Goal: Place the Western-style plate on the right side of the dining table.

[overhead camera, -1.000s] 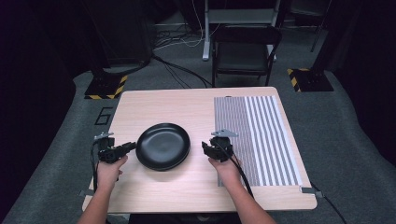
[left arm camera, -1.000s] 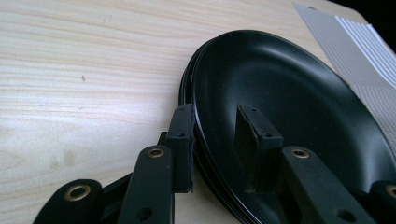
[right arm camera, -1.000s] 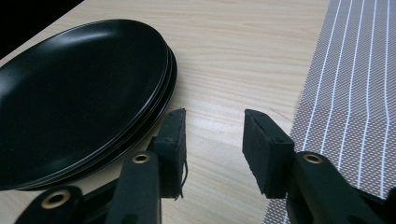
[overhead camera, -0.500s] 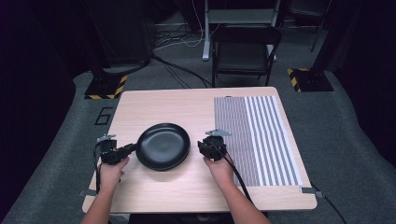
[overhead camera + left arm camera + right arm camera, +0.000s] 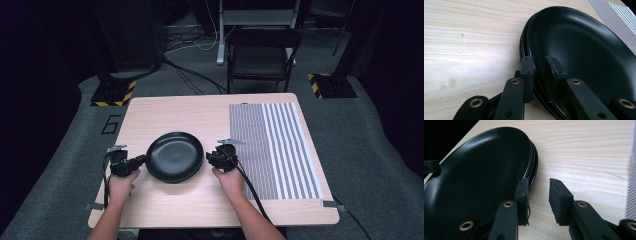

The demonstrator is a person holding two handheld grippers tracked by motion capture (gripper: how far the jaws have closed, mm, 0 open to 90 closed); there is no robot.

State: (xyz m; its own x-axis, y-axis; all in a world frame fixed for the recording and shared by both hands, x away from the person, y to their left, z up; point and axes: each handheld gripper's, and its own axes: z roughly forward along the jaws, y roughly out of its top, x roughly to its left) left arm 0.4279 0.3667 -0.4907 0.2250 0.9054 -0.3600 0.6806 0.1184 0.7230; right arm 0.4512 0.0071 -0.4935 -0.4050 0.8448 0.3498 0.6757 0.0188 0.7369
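Note:
A stack of black plates (image 5: 175,156) rests on the wooden table (image 5: 165,112). My left gripper (image 5: 142,160) is at the stack's left rim. In the left gripper view its jaws (image 5: 540,72) have just been closing and straddle the top plate's (image 5: 579,50) rim, with a narrow gap still visible. My right gripper (image 5: 209,157) is at the right rim. Its jaws (image 5: 537,197) have just been opening a little. One jaw lies over the plate's (image 5: 481,170) edge, the other over bare wood.
A grey striped mat (image 5: 275,145) covers the table's right part, just right of my right hand. A dark folding chair (image 5: 262,55) stands beyond the far edge. Cables run across the floor behind the table.
My right gripper has moved left up to the plates' right rim. The left gripper has barely shifted and its jaws look narrower. The plates have not moved.

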